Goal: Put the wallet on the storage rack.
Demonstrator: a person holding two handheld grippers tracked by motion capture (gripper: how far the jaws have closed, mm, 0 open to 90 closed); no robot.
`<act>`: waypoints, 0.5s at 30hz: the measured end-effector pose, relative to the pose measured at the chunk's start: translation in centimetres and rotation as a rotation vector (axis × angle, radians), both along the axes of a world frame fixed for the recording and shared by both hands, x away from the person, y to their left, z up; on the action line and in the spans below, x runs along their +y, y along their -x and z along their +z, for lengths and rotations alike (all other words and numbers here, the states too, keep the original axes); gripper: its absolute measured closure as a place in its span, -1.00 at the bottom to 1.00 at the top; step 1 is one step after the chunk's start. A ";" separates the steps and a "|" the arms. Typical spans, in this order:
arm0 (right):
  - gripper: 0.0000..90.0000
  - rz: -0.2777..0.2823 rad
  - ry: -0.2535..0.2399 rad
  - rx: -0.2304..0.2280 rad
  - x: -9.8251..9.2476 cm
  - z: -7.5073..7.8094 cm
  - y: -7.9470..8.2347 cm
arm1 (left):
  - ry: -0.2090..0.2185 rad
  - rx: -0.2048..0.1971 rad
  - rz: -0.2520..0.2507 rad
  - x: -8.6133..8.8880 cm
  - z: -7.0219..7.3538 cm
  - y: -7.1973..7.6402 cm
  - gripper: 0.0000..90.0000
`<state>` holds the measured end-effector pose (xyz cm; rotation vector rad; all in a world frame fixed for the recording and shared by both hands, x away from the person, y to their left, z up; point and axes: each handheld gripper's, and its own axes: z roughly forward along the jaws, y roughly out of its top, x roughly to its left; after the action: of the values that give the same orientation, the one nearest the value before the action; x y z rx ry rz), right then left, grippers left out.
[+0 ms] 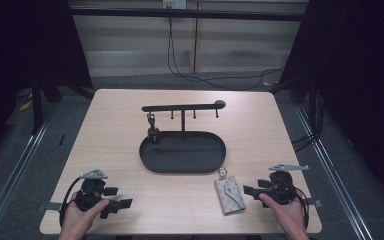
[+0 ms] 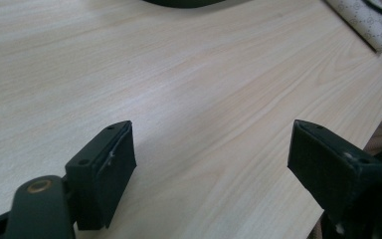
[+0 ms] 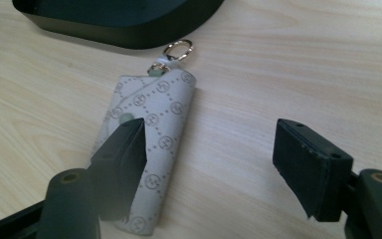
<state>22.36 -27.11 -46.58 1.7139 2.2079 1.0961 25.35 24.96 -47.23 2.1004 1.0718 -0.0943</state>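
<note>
One gold ring on the key pouch (close up, right gripper view).

Desk: pale wood, centre of the frame.
Black tray: oval, mid-desk.
Hook rack: black bar above the tray.
Cable: on the floor, top centre.

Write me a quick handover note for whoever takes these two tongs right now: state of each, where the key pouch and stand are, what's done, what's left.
Left tongs: open, nothing between them, low over bare table at the near left.
Right tongs: open, beside the key pouch, not gripping it.
Key pouch: flat on the table, ring pointing at the tray.
Stand: behind the tray, one small item on its left hook, other hooks free.
Done: approach to the pouch.
Left: probably grip the pouch and hang it by its ring.
</note>
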 end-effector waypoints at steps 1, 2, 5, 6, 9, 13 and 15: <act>-0.35 0.005 0.003 0.004 0.1 0.2 -0.1 | 0.006 -0.006 -0.009 -0.1 0.0 0.1 -0.62; -0.34 0.009 0.005 0.008 0.4 0.5 -0.2 | -0.002 -0.015 -0.012 -0.2 0.1 0.2 -0.63; -0.31 0.046 0.023 0.028 1.0 1.5 -0.5 | -0.007 -0.025 -0.031 -0.3 0.0 0.6 -0.62; -0.30 0.056 0.029 0.039 1.3 1.7 -0.6 | -0.009 -0.024 -0.041 -0.3 -0.1 0.6 -0.62; -0.20 0.101 0.045 0.088 1.9 2.1 -0.9 | -0.008 -0.027 -0.046 -0.3 -0.1 0.7 -0.62; -0.04 0.155 0.070 0.154 2.8 2.2 -1.3 | -0.013 -0.022 -0.057 -0.3 -0.2 0.6 -0.62; -0.04 0.167 0.076 0.181 3.1 2.2 -1.7 | -0.017 -0.024 -0.055 -0.4 -0.2 0.6 -0.62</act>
<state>24.08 -24.02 -44.36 1.6832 2.5075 0.9083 24.72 24.61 -47.41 2.1419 1.0042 -0.0869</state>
